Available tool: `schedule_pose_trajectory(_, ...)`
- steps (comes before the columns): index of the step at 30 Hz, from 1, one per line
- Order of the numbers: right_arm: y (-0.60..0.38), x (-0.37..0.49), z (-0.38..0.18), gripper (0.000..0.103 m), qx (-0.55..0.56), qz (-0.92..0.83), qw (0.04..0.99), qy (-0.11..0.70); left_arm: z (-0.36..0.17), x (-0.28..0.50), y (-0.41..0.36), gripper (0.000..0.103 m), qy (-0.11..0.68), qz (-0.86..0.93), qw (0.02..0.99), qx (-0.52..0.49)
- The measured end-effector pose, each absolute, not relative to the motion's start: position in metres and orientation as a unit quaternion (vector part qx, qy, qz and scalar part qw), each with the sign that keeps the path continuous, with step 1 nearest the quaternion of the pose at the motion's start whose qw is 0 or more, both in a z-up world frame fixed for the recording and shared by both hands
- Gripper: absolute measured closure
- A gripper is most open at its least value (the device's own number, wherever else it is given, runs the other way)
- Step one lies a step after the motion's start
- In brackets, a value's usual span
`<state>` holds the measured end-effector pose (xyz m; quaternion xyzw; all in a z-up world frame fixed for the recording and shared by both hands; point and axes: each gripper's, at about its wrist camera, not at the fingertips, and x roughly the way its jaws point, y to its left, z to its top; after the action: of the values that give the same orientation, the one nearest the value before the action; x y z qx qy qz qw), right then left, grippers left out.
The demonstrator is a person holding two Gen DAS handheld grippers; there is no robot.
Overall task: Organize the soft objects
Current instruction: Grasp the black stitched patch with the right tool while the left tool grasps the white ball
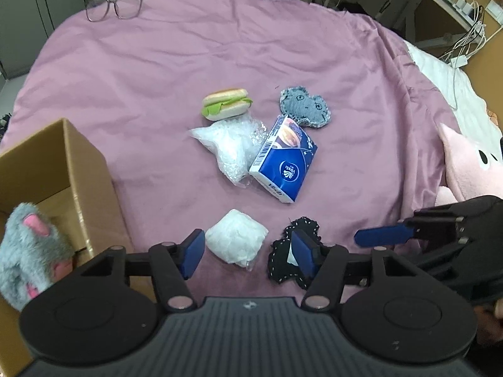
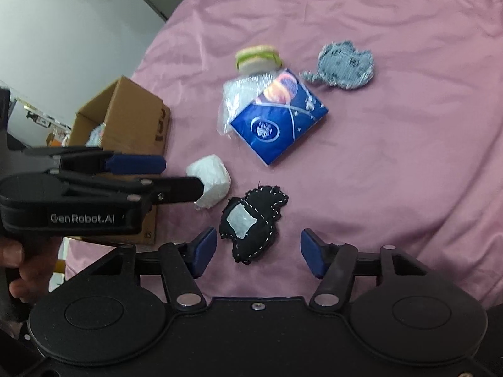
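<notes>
My left gripper stood with its jaws spread wide and nothing between them, hovering low over the pink sheet; the small white wrapped bundle lay in the gap just ahead of the blue pads, though I could not tell whether either pad touched it. From the other side, that gripper reached in level from the left, fingers roughly parallel to the sheet, its lower finger tip crossing in front of the bundle. My right gripper was likewise wide open and empty, angled down at the black stitched pouch, which lay flat on the sheet just ahead of the gap and nearer the left-hand pad. My left hand was wrapped around the handle at the frame's edge. Farther out, the blue tissue pack leaned against a crinkled clear plastic bag, with the plush hamburger just beyond the bag and the grey knitted cat patch beside the pack's far end. At my left stood the open cardboard box, with a grey furry plush with pink ears at its near end. A pair of glasses lay at the sheet's far edge.
</notes>
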<state>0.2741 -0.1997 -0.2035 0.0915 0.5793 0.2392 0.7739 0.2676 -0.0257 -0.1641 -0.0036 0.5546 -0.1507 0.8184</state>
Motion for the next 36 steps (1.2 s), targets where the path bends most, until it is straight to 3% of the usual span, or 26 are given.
schedule_pose_trajectory(4,-0.195,0.279,-0.213,0.048,0.086,0.240,0.771,0.583,-0.176,0.276,-0.029,0.043,0.570,-0.148,0.808,0.001)
schedule_pose_trajectory(12,-0.192,0.286,-0.235,0.082,0.118,0.246,0.756,0.595,-0.197,0.290,-0.036,0.043,0.596,-0.147,0.789,0.016)
schedule_pose_trajectory(24,-0.217,0.284,-0.217,0.087,0.125,0.210,0.780,0.576,-0.215,0.295,-0.034,0.044,0.619,-0.133,0.773,0.026)
schedule_pose_trajectory(26,-0.223,0.284,-0.213,0.087,0.122,0.203,0.785,0.572,-0.216,0.295,-0.034,0.063,0.616,-0.134,0.776,0.025)
schedule_pose_trajectory(28,-0.225,0.284,-0.210,0.087,0.121,0.199,0.789,0.569,-0.215,0.295,-0.032,0.091,0.613,-0.131,0.779,0.020)
schedule_pose_trajectory(30,-0.225,0.283,-0.205,0.087,0.119,0.197,0.793,0.563,-0.213,0.294,-0.029,0.102,0.612,-0.131,0.780,0.007)
schedule_pose_trajectory(36,-0.220,0.280,-0.193,0.087,0.115,0.196,0.805,0.549,-0.192,0.287,-0.027,0.103,0.583,-0.141,0.800,0.004)
